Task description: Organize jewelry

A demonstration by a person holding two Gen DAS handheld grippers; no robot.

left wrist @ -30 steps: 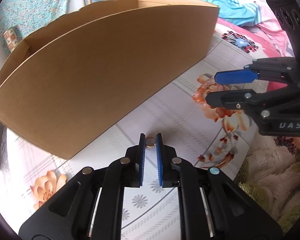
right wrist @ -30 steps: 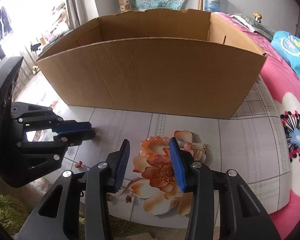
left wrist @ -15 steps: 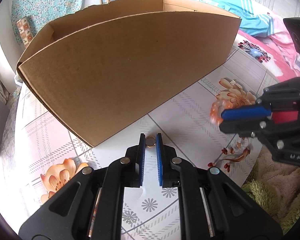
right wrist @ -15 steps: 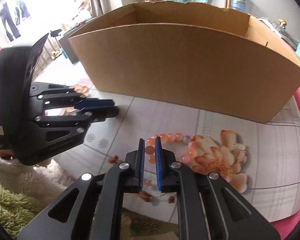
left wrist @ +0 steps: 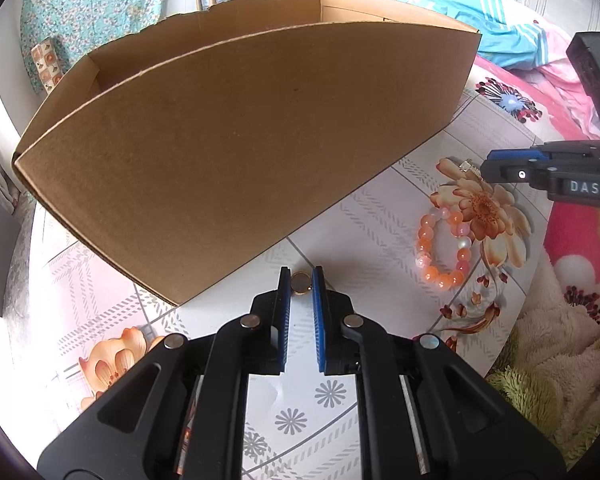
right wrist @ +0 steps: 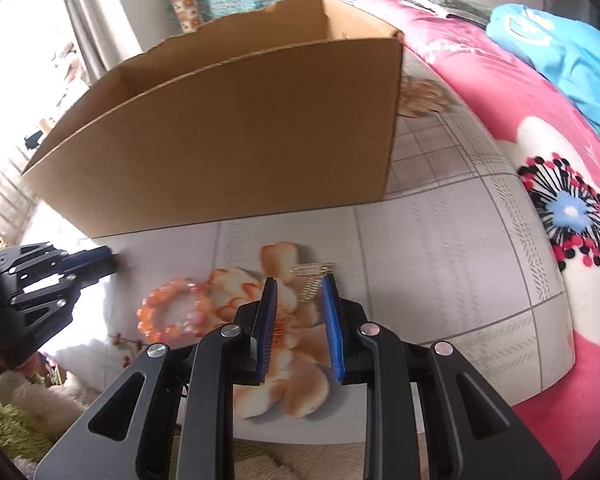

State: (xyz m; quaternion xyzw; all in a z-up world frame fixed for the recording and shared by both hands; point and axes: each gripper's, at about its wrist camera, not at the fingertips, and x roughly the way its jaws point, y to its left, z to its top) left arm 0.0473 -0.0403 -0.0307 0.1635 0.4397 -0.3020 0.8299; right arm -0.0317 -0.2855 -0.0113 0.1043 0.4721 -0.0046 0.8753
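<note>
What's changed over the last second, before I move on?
The right gripper closed at the bead bracelet, left it lying on the table and shifted over to the small gold piece, jaws opening. The left gripper still pinches the ring.

Home bedroom. A bed with a pink floral quilt [right wrist: 540, 208] is running along the right, with a blue garment [right wrist: 560, 60] lying on it. A floral cloth [left wrist: 100, 4] is hanging on the back wall, a curtain [right wrist: 80, 32] is hanging by a bright window, and a surface with a flower-print cover [left wrist: 380, 220] is carrying a cardboard box [left wrist: 240, 152].
</note>
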